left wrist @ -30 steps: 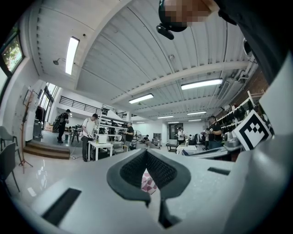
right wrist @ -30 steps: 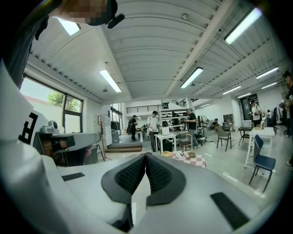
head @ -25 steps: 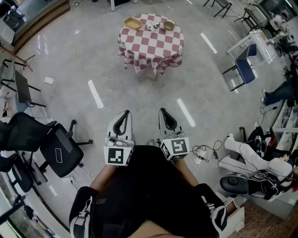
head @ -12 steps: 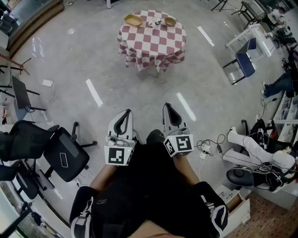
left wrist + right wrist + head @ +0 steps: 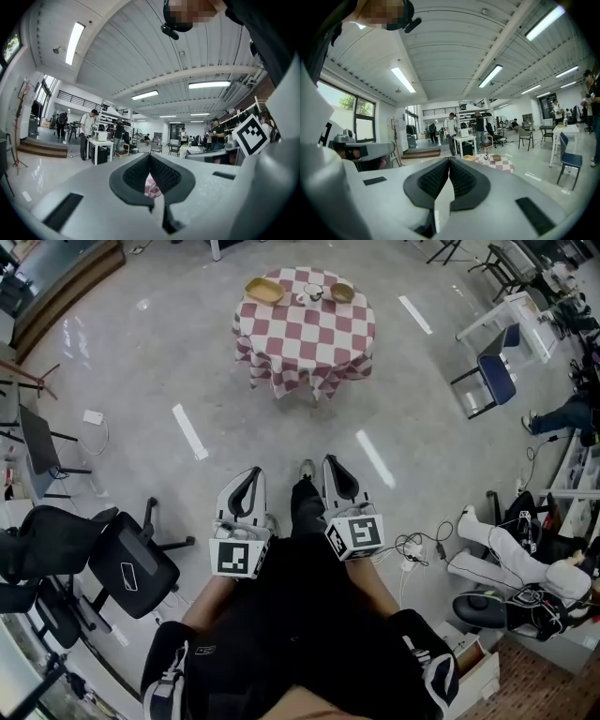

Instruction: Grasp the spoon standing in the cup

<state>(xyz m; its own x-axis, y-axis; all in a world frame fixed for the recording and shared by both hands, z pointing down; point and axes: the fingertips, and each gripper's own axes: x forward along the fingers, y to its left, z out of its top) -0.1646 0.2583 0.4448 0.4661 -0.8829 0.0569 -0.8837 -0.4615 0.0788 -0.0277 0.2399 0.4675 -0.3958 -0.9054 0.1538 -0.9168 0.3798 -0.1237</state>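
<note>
Floor (image 5: 187, 381), grey and glossy, fills most of the head view and lies as a wide open stretch between the person and the round table (image 5: 305, 334) with its red-and-white checked cloth, so I judge the task barely begun: the approach is all to come. The table stands well apart from both grippers, at the far end of the room. A black office chair (image 5: 131, 563) sits off to the person's left, clear of the straight line to it. The left gripper (image 5: 253, 470) and the right gripper (image 5: 329, 464) are held close to the body, side by side and pointing forward. In each gripper's own view the jaws are pressed together tip to tip with nothing between the pads, only a slip of checked cloth showing through the hollow of the left pair. On the far part of the table lie two shallow wooden bowls (image 5: 264, 290), and between them stands the cup (image 5: 313, 293), small and pale. The spoon should be standing in that cup, but from here it is too small to make out. What is left, as I read it, is everything: closing the distance to the table, opening one gripper, lining it up on the handle and closing on it.
</note>
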